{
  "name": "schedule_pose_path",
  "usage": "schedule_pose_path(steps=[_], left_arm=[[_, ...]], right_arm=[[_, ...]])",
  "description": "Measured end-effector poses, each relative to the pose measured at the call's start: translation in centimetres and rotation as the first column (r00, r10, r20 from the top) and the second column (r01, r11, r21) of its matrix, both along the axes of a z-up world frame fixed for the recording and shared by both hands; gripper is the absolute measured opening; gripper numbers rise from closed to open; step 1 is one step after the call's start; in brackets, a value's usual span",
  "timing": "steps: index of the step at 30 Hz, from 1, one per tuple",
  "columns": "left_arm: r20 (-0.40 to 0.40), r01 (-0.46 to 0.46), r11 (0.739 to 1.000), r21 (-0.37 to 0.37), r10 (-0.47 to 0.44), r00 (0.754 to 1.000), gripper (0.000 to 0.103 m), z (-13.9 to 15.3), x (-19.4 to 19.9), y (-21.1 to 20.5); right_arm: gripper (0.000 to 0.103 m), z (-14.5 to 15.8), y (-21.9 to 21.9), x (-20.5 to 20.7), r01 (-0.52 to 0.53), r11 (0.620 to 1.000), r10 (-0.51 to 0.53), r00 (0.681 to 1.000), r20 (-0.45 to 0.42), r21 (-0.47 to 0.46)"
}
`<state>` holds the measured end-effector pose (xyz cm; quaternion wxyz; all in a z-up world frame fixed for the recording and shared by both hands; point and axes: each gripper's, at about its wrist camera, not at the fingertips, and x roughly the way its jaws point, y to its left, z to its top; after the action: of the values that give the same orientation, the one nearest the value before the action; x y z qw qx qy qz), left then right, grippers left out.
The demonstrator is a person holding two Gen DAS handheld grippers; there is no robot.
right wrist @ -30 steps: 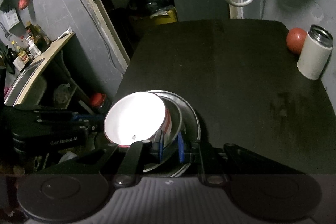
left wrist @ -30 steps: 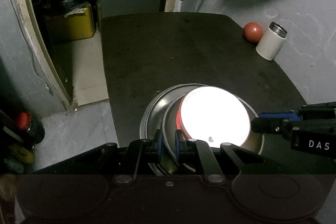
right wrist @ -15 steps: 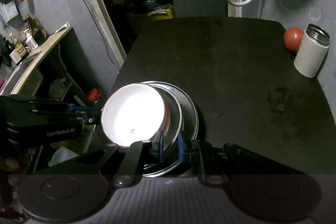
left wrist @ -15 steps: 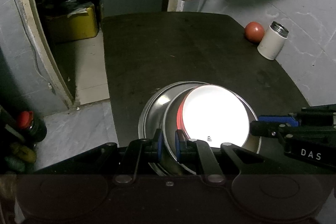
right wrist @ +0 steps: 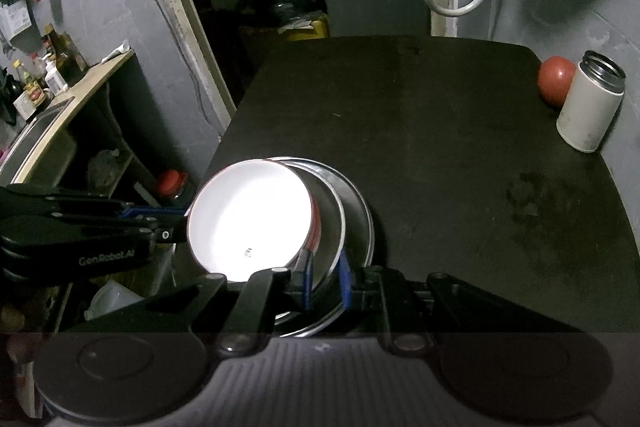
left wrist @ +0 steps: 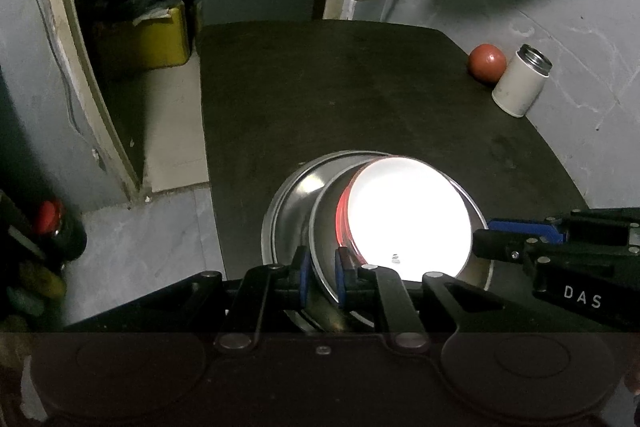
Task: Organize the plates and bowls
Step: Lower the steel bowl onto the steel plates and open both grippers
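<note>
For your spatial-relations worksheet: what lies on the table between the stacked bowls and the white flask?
Nothing: in the right wrist view, only bare dark table, somewhat smudged, separates the stacked bowls from the white flask.

**Dark table with a dish stack, a ball and a flask**

A dark, matte table (left wrist: 360,99) with rounded far corners carries everything. Near its front left edge sits a wide steel plate (left wrist: 286,203), which appears to rest directly on the top; whether it is lifted slightly cannot be told. A steel bowl (left wrist: 326,211) sits in the plate, with a white bowl (left wrist: 408,219) with a red outside nested in it. At the far right edge a white cylindrical flask (left wrist: 520,83) with a metal rim stands upright, just beside a red ball (left wrist: 486,61). Faint smudges mark the surface on the right side (right wrist: 532,195).
</note>
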<state>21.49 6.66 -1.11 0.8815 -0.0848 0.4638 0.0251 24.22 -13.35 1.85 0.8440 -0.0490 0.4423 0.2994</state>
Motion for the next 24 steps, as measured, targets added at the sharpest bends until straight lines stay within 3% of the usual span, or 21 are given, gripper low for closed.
schedule_pose_path(steps=[6,11,13,15,24], left_arm=[[-0.009,-0.026,1.0,-0.004,0.026,1.0,0.033,0.1,-0.7,0.1],[0.006,-0.057,0.998,0.01,0.057,0.998,0.048,0.6,-1.7,-0.1],[0.019,-0.073,0.997,0.016,0.073,0.997,0.058,0.9,-2.2,-0.3],[0.036,-0.088,0.996,0.015,0.088,0.996,0.067,1.2,-2.9,-0.5],[0.105,-0.174,0.983,0.052,0.168,0.98,0.089,3.3,-6.3,-2.1]], right_arm=[[0.022,-0.3,-0.1,-0.3,0.019,1.0,-0.019,1.0,-0.012,0.0],[0.044,-0.4,-0.7,-0.8,0.037,0.999,-0.036,0.999,-0.018,0.012],[0.052,-0.3,-1.0,-1.2,0.035,0.999,-0.034,0.999,-0.015,0.024],[0.055,-0.2,-1.2,-1.4,0.026,0.999,-0.026,1.0,-0.011,0.031],[0.069,1.3,-2.5,-3.3,-0.009,0.997,0.005,0.999,0.054,0.08]])
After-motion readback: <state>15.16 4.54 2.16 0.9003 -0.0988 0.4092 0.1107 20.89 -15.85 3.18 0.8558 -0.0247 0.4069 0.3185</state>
